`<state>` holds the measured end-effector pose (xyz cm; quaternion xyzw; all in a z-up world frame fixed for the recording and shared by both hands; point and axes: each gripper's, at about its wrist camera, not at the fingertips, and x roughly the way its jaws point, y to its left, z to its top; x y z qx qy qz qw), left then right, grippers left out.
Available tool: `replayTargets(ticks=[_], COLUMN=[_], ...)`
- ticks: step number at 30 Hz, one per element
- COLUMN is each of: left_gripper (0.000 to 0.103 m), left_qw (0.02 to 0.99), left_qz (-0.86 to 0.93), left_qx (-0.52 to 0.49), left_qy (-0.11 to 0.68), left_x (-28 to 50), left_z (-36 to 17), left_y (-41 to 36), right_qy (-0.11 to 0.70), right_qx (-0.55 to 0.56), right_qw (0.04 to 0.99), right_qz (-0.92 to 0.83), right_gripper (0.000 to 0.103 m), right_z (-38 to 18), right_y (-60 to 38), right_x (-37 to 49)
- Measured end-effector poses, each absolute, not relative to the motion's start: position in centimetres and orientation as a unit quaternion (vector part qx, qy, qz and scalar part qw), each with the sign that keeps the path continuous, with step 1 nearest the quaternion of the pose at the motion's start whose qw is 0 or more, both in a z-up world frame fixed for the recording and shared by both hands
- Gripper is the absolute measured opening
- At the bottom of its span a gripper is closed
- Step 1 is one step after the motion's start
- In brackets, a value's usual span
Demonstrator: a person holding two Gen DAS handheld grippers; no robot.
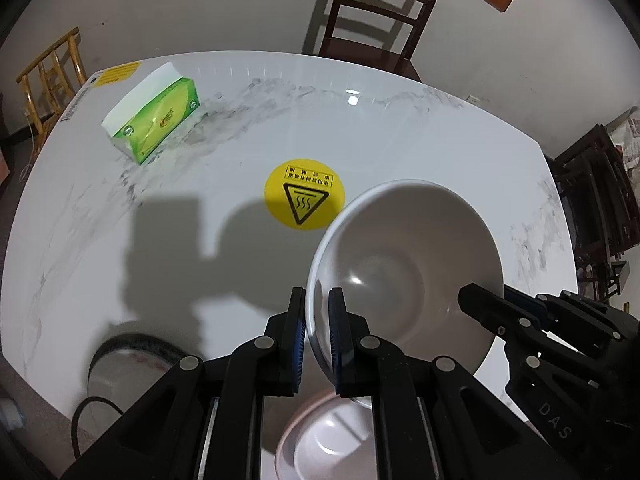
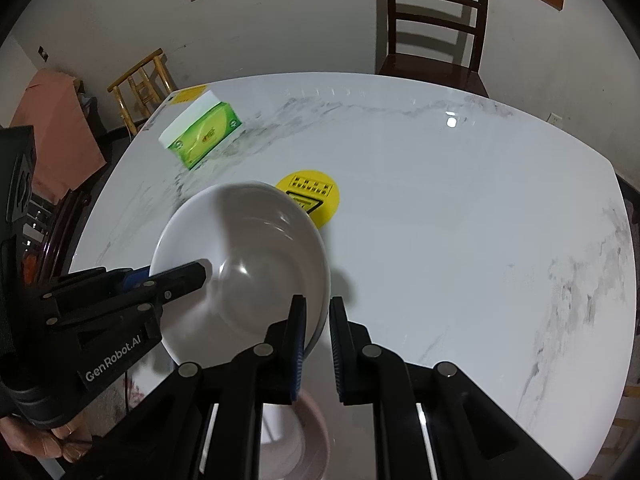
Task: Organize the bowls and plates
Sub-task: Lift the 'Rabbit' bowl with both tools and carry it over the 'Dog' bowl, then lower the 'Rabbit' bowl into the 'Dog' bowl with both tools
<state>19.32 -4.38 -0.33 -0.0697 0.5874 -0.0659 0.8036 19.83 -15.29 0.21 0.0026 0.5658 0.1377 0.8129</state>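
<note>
White "GenRobot.AI" lettering on left gripper (image 2: 202, 274)

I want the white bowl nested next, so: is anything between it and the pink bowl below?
Nothing visible. The white bowl, pinched at opposite rims by the left tool and right tool, hangs above the pink bowl, whose inside looks empty.

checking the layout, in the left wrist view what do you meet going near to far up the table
pink bowl → white bowl, held by the left gripper and right gripper → yellow warning sticker → green tissue box → dark wooden chair
</note>
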Motion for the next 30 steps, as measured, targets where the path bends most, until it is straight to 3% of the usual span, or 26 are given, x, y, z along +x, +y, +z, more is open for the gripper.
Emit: replayTargets(ticks=[30], left_gripper=[0.008], left_qw=[0.790], left_qz=[-0.081], left_qx=[-0.064], left_qy=[0.604], left_x=[7.5], left_z=[-1.9], left_y=[-3.6], right_qy=[0.586], right_qx=[-0.013], right_qw=[0.798], right_qz=[0.140], right_gripper=[0.012], right_z=[-2.0], right_y=[-14.3], right_x=[8.4])
